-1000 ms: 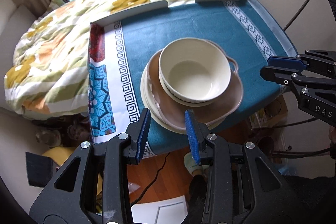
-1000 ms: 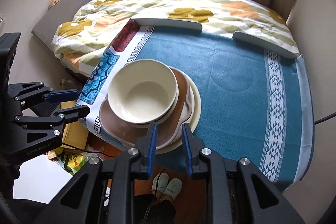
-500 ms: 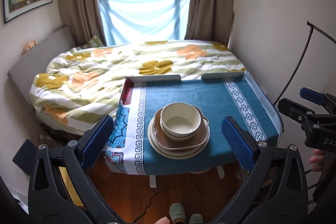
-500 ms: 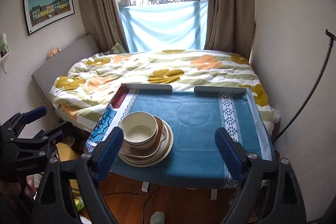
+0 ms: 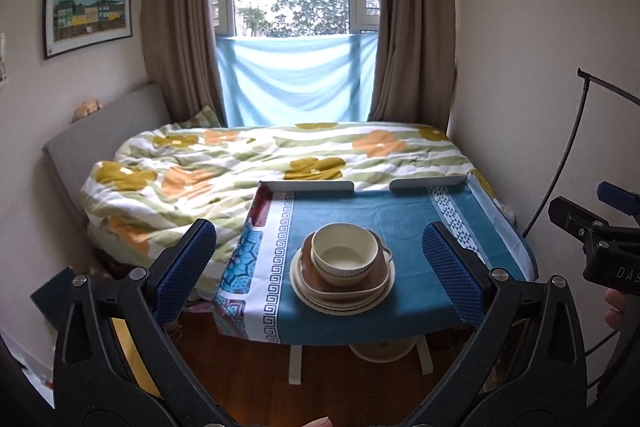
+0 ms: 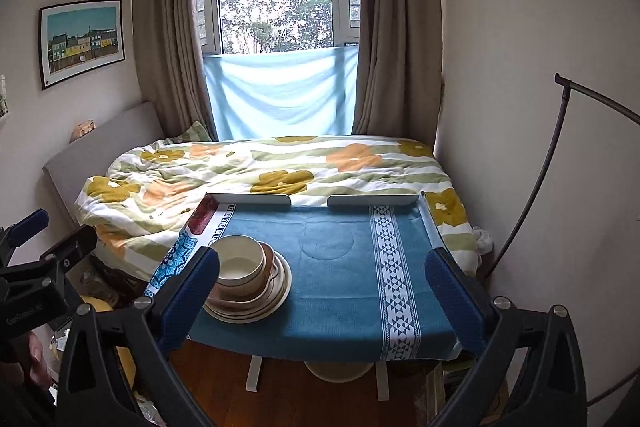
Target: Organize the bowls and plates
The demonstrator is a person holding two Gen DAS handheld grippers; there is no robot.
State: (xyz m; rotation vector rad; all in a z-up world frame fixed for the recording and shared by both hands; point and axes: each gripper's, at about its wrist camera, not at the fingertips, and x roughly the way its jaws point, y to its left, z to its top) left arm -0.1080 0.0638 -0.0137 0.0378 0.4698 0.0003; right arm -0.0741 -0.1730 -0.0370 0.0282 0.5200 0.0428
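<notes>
A cream bowl (image 5: 345, 254) sits on a brown handled dish (image 5: 372, 277), which rests on stacked cream plates (image 5: 352, 303) near the front edge of the table with a blue cloth (image 5: 404, 223). The same stack shows in the right wrist view: bowl (image 6: 240, 264), brown dish (image 6: 269, 269), plates (image 6: 264, 303). My left gripper (image 5: 320, 273) is wide open and empty, well back from the table. My right gripper (image 6: 322, 293) is also wide open and empty, back from the table edge.
A bed with a flowered quilt (image 5: 260, 163) lies behind the table, below a window with brown curtains (image 5: 180, 27). A black curved stand (image 6: 560, 155) rises at the right wall. White table legs (image 5: 296, 363) stand on the wooden floor.
Both grippers pulled up and back from close over the stack, and both opened from nearly shut to wide open. The stack of dishes stayed in place.
</notes>
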